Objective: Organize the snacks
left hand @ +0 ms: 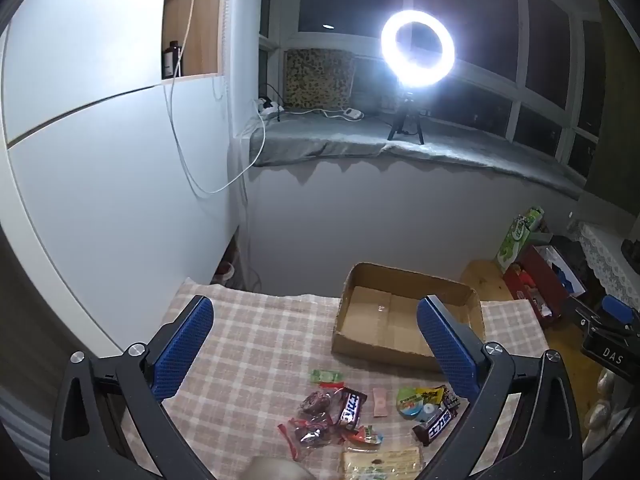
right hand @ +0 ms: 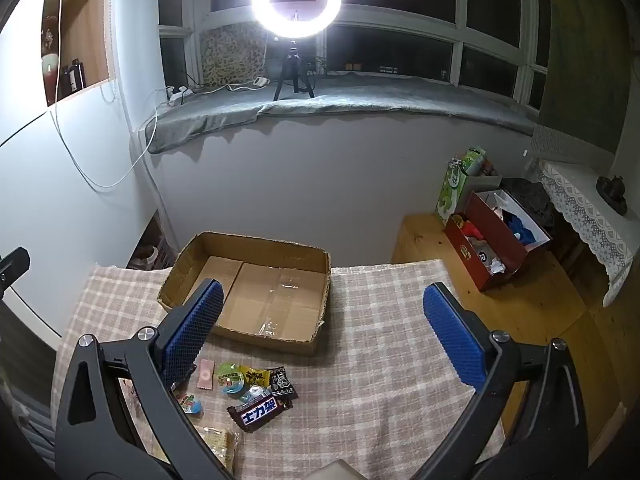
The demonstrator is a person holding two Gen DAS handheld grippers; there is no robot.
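Observation:
An empty shallow cardboard box (left hand: 384,320) (right hand: 276,296) sits at the far side of a table with a checked cloth (left hand: 256,344) (right hand: 380,344). Several wrapped snacks lie in a loose pile in front of it: a dark chocolate bar (left hand: 352,408), a second dark bar (left hand: 438,426) (right hand: 260,414), a pink packet (left hand: 379,402) (right hand: 205,374), green and yellow packets (left hand: 416,400) (right hand: 240,378), red-wrapped sweets (left hand: 312,428) and a pale cracker pack (left hand: 380,462) (right hand: 218,440). My left gripper (left hand: 316,324) is open and empty above the pile. My right gripper (right hand: 324,304) is open and empty above the table, right of the snacks.
A bright ring light on a tripod (left hand: 416,50) (right hand: 296,2) stands on the padded window sill. A wooden floor with a red box of clutter (right hand: 496,240) and a green carton (right hand: 456,188) lies right of the table. A white cabinet wall (left hand: 100,160) stands left.

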